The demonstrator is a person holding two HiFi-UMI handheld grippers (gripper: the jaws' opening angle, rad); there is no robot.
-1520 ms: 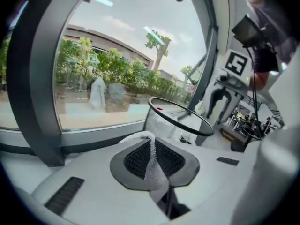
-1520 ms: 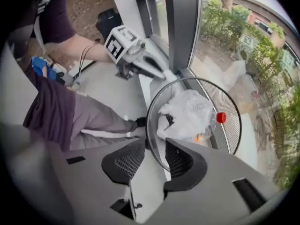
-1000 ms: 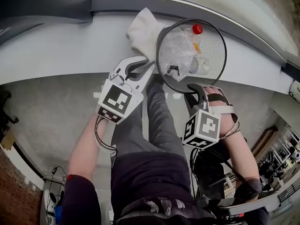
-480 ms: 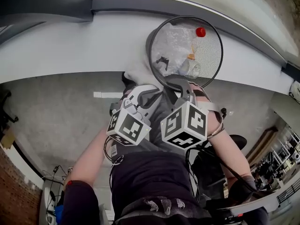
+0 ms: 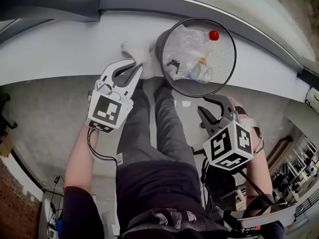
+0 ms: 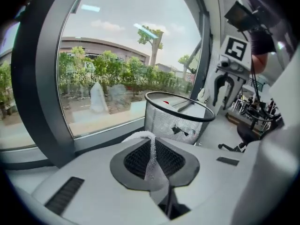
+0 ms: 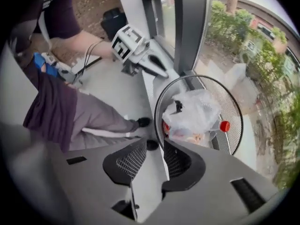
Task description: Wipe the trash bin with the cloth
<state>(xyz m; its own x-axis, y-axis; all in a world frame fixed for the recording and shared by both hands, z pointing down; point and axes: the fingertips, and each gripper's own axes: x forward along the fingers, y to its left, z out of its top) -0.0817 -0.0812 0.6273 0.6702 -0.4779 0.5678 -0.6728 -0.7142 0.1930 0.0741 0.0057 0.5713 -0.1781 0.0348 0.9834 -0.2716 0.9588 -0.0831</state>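
The left gripper pinches the white cloth just left of the mesh trash bin, while the right gripper, its jaws just opened and empty, hangs near the bin's near rim.

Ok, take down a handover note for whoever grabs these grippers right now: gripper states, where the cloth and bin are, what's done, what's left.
Left gripper: shut on the white cloth, which sits at the outer wall of the trash bin, on its left in the head view, apparently touching.
Right gripper: jaws have just been opening, nothing between them; it hangs clear of the bin on the near side.
Bin: upright by the window, trash inside.
Done: cloth brought to the bin; how much is wiped cannot be told.
Left: wipe the wall and rim.
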